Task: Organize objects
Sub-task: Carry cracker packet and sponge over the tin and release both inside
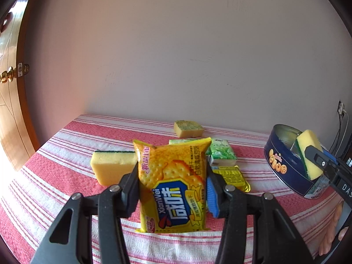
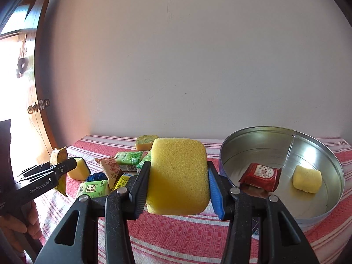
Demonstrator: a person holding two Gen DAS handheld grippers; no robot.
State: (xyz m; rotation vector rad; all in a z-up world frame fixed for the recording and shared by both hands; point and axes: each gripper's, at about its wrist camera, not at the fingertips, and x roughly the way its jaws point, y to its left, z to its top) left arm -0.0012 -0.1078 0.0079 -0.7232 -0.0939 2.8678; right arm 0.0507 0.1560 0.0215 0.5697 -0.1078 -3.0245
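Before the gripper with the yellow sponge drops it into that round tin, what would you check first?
1. Right gripper grips the sponge on both sides: ok.
2. Tin open, no lid on it: ok.
3. Free floor inside, beside the red packet and small yellow piece: ok.
4. Sponge over the tin: not ok; in the right wrist view it sits left of the rim.
5. Left gripper out of the way, shut on the cracker packet: ok.
6. Tin steady on the striped cloth: cannot tell.
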